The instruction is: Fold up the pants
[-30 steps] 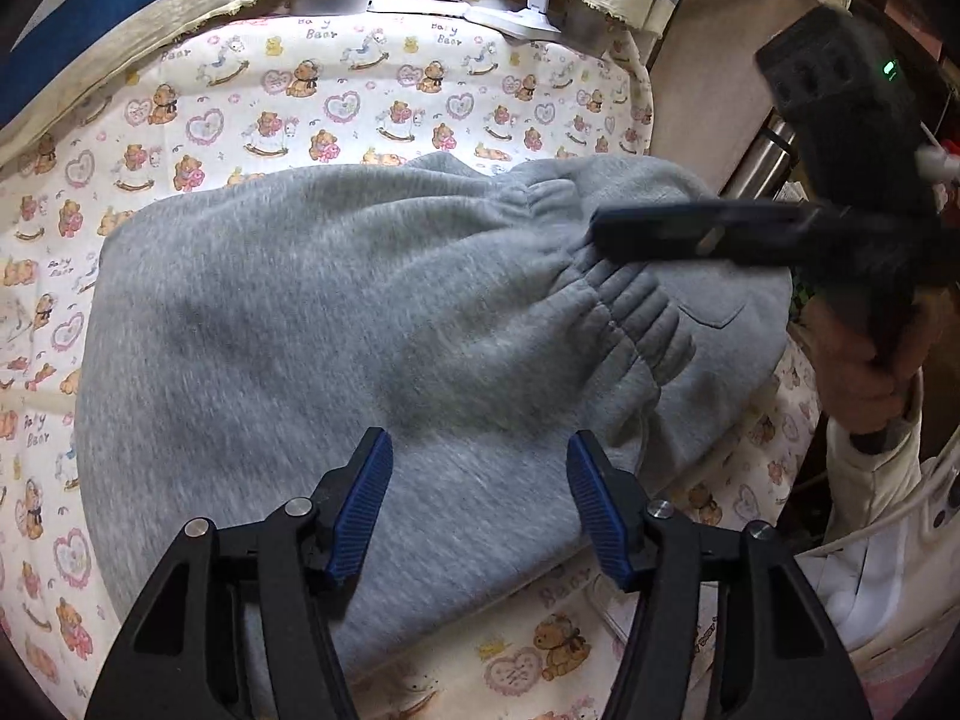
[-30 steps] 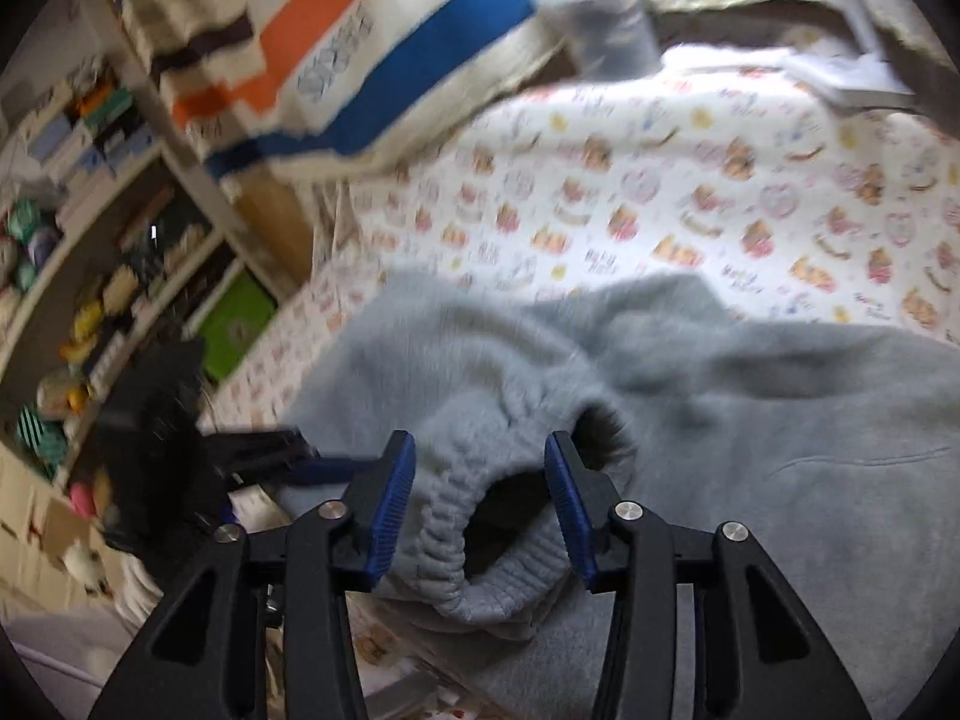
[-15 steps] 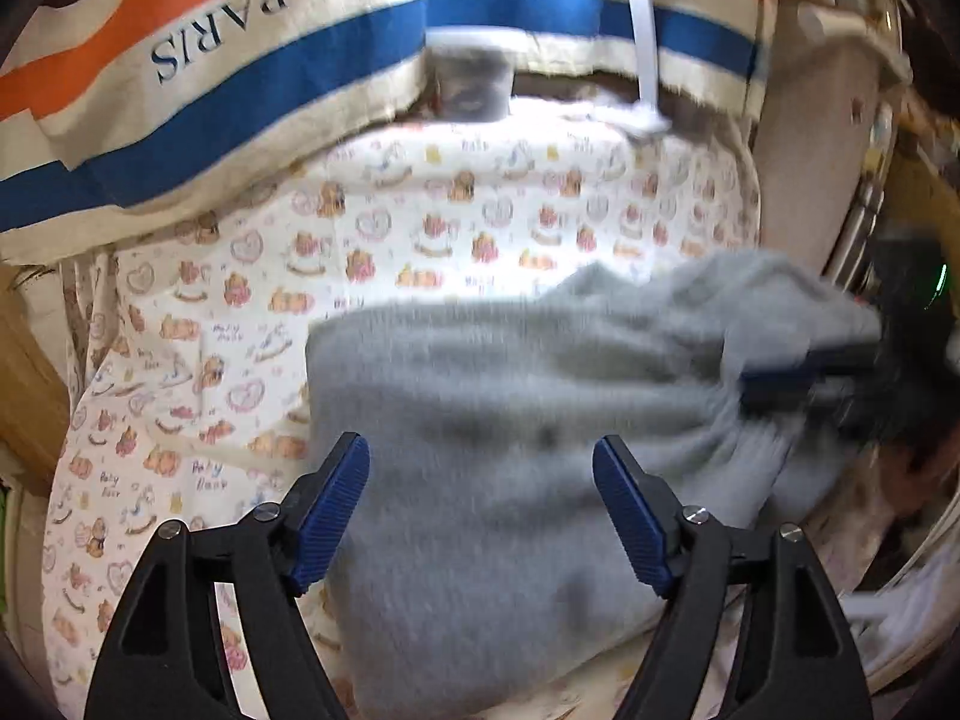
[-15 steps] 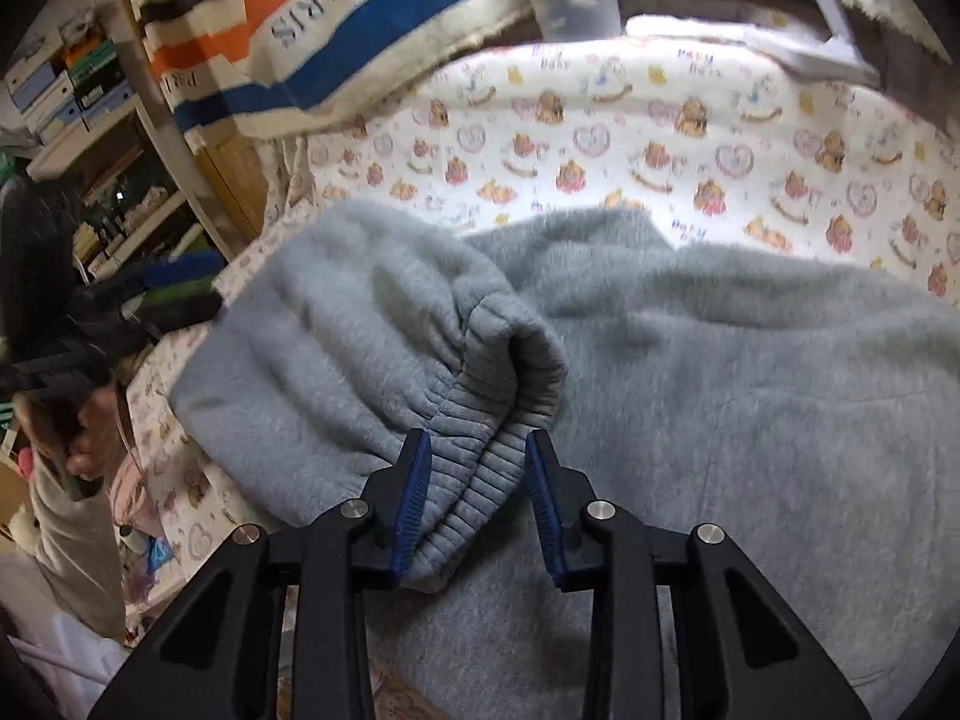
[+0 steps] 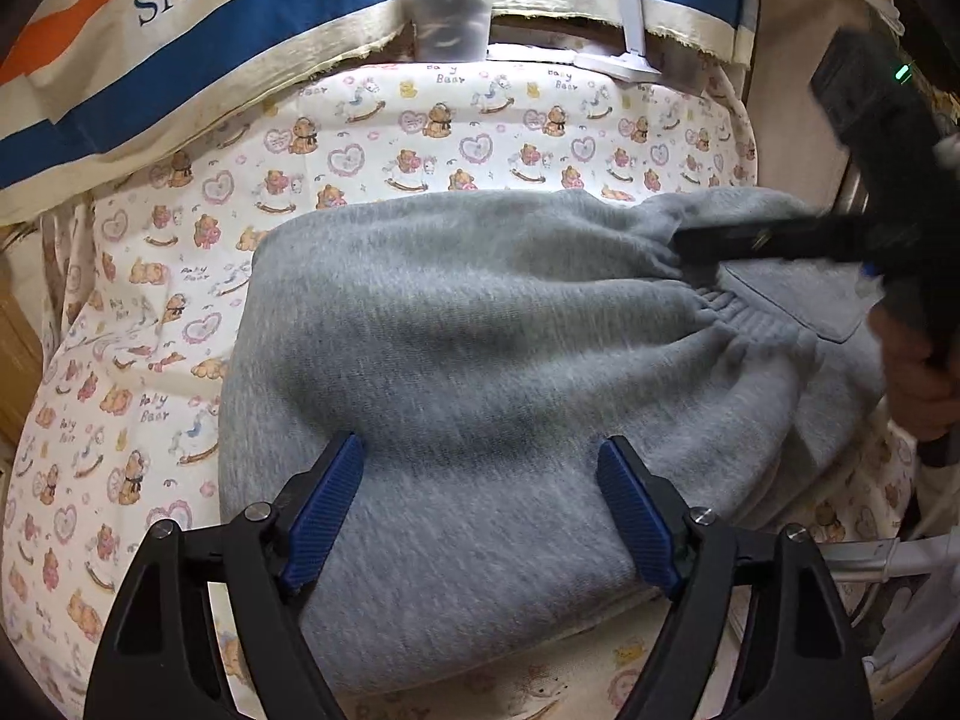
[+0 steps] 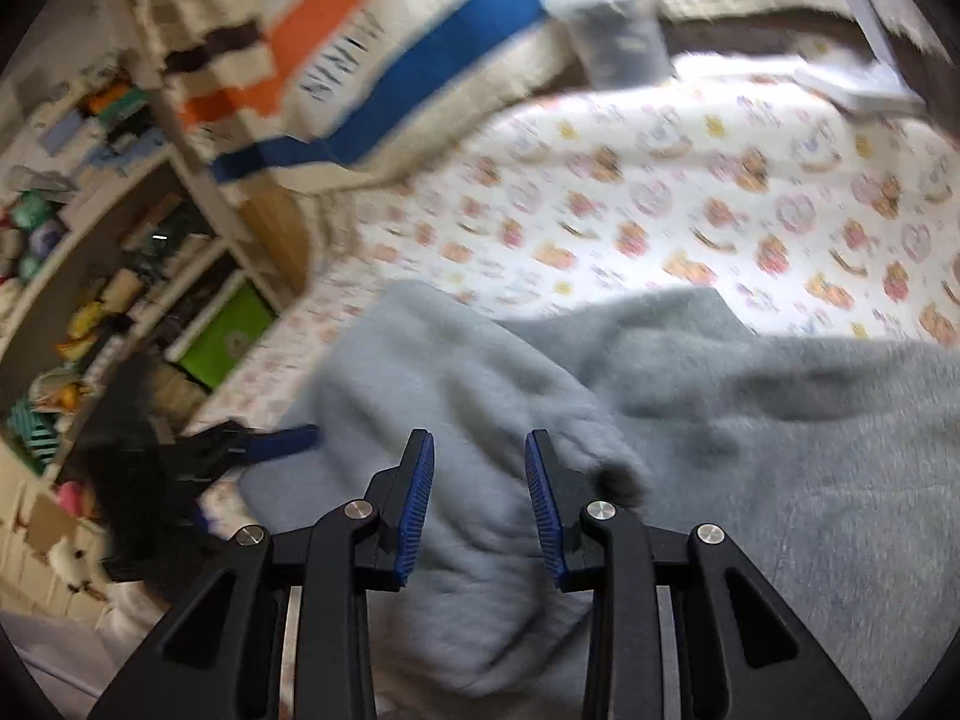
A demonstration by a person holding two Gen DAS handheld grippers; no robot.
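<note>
We judge the fold to be partly done. The grey pants (image 5: 480,360) lie as a thick bundle on the bear-print sheet (image 5: 420,138), with more than one layer stacked and the gathered waistband (image 5: 744,324) lying on top toward the right. What remains, as we read it, is to settle that waistband end and square the bundle.

Our left gripper (image 5: 480,504) hangs over the near edge of the bundle; its jaws have just been opening and now stand wide apart, with cloth below them but no pad pressing on it. Our right gripper (image 6: 480,504) has its jaws drawn close, with a ridge of grey fabric between them. In the left wrist view it reaches in from the right at the waistband, so we take it as clamped there, though blur keeps us from seeing the pads bite.

Much is hard to read. The right wrist view is smeared by motion. We cannot count the layers, nor find the legs or cuffs. The near edge of the bundle is hidden behind the left gripper's body, and the far right end by the right gripper.
</note>
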